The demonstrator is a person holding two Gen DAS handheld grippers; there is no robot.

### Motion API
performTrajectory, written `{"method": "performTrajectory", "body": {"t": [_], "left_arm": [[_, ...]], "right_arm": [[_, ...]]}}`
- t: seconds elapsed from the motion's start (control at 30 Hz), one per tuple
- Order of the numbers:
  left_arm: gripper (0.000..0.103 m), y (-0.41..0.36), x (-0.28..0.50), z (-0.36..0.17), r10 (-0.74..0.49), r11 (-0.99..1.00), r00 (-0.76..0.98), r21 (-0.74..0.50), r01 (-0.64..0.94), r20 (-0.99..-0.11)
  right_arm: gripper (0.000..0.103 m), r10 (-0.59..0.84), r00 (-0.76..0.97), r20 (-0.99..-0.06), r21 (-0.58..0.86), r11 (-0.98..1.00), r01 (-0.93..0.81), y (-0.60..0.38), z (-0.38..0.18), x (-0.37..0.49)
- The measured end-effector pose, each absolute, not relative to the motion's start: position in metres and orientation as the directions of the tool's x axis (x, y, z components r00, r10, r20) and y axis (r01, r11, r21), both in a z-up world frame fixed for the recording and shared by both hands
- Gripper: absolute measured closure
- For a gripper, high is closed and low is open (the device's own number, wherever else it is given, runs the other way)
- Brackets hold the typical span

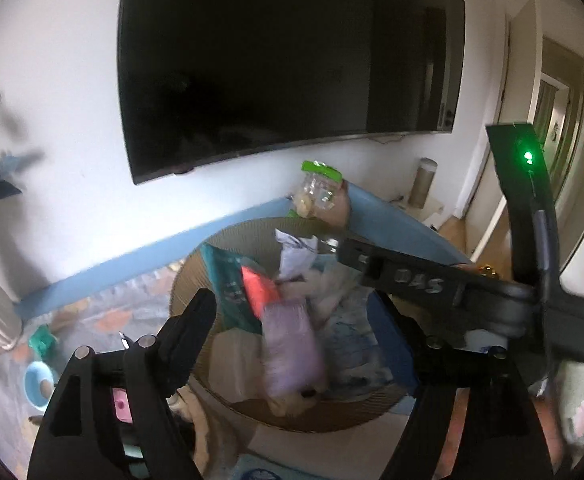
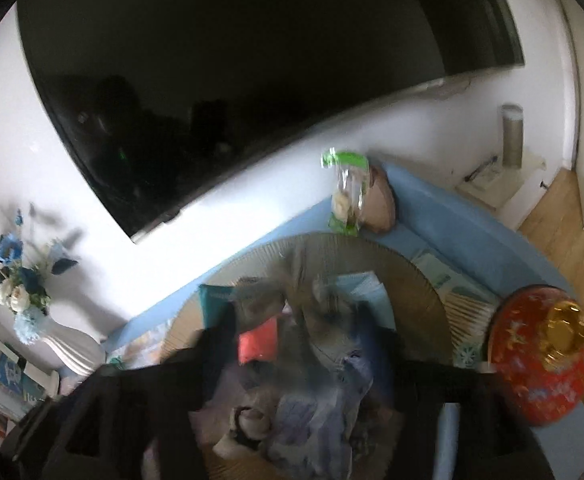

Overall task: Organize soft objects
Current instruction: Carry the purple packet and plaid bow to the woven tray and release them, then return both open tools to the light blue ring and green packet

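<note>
Both grippers are hovering over the round woven basket [image 1: 195, 264], so the step looks like dropping soft items in; next, each needs fresh pickings. The left gripper [image 1: 292, 320] is standing open above a lilac pouch [image 1: 292, 352] (blurred, seemingly just let go), which is lying between its fingers without touching. The right gripper [image 2: 304, 364] is spread over bluish cloth [image 2: 316, 416], probably gripping nothing.

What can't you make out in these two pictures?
- Right view: the right gripper and the pile in the basket are motion-blurred.
- Left view: the right gripper's arm hides part of the basket.
- Left view: the purple pack is blurred, label unreadable.
</note>
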State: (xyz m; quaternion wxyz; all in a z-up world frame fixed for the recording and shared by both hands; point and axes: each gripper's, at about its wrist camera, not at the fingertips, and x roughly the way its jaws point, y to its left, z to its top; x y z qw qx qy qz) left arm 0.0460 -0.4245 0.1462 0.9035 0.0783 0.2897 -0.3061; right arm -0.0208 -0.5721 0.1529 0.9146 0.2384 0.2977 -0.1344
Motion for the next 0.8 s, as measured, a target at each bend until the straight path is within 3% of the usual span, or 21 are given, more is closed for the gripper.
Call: {"method": "performTrajectory", "body": {"t": [0.4, 0.73, 0.8], "left_arm": [[0.027, -0.354, 0.011, 0.184, -0.602, 0.775, 0.624, -0.177, 0.607, -0.498], [0.027, -0.249, -0.013, 0.186, -0.498, 0.859, 0.721, -0.161, 0.485, -0.482], [0.026, -0.222, -0.011, 0.179, -0.461, 0.882, 0.735, -0.163, 0.443, -0.498]], "right_arm": [[0.038, -0.113, 0.805, -0.583, 0.401, 0.821, 0.406, -0.575, 0.165, -0.082], [0.035, -0.058, 0.837, -0.545, 0.368, 0.88, 0.301, -0.503, 0.182, -0.126], [0.029, -0.02, 0.85, -0.526, 0.362, 0.899, 0.245, -0.481, 0.186, -0.134]]}}
